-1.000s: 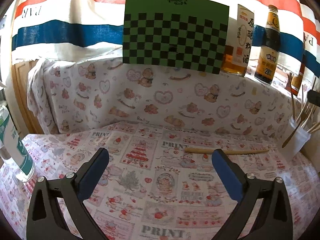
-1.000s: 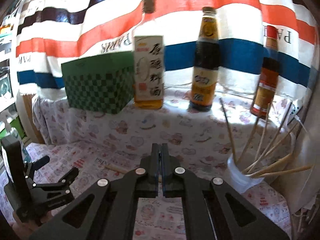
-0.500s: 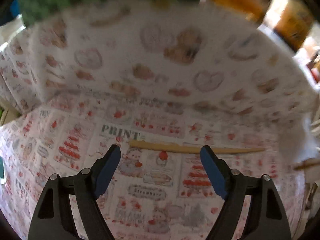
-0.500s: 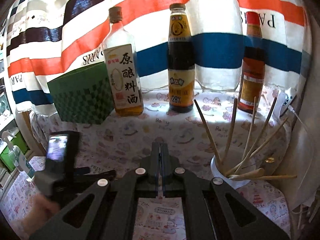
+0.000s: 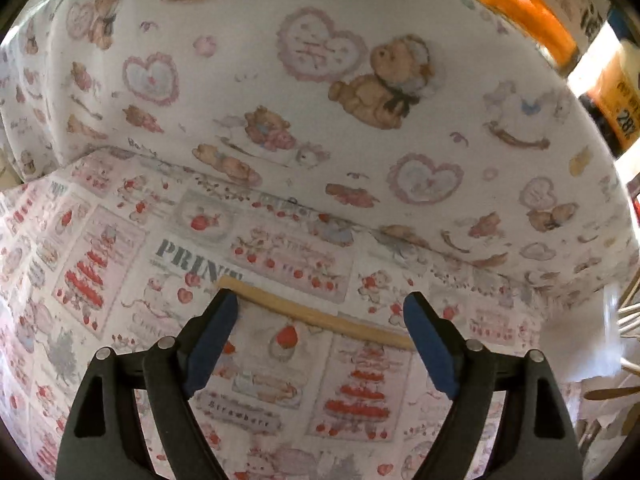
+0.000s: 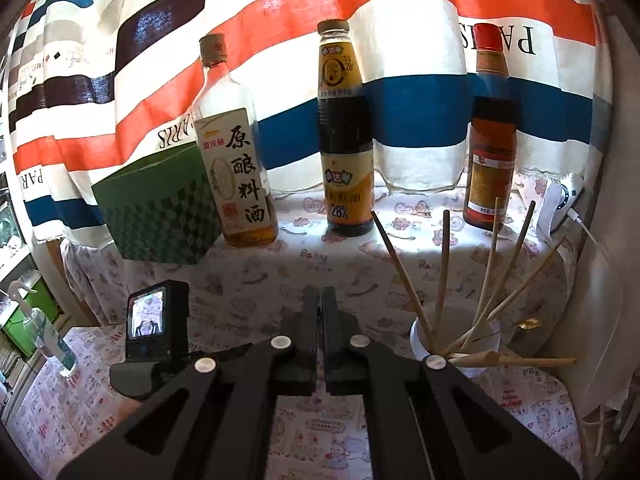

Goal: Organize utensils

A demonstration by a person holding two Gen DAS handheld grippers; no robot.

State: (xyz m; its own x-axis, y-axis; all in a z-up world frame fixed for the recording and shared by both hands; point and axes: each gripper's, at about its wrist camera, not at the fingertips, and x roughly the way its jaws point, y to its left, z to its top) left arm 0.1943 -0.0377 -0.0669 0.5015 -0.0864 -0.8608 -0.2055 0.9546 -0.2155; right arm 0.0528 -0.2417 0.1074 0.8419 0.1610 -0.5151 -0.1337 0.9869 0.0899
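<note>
left gripper (image 5: 320, 314) jaws opening, straddling thin pale wooden chopstick (image 5: 316, 314) flat on printed tablecloth (image 5: 120, 264), untouched; light, stiff, rolls easily, pinch mid-length. right gripper (image 6: 322, 300) fingers closed, empty.

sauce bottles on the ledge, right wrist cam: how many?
3, all upright on the ledge: the clear bottle beside the green box, the dark bottle in the middle, the red-capped bottle on the right.

Striped curtain (image 6: 360, 40) in orange, white, blue, black hangs behind, "PARIS" lettering mirrored, backlit by strong daylight. Raised ledge (image 6: 400, 240) under it draped in bear-and-heart cloth (image 5: 320, 100). Lower counter (image 5: 120, 260) covered in strawberry "PRINT" cloth. White wall panel (image 6: 600, 280) at counter's right edge. Shelving (image 6: 12, 240) dim beyond left edge.
</note>
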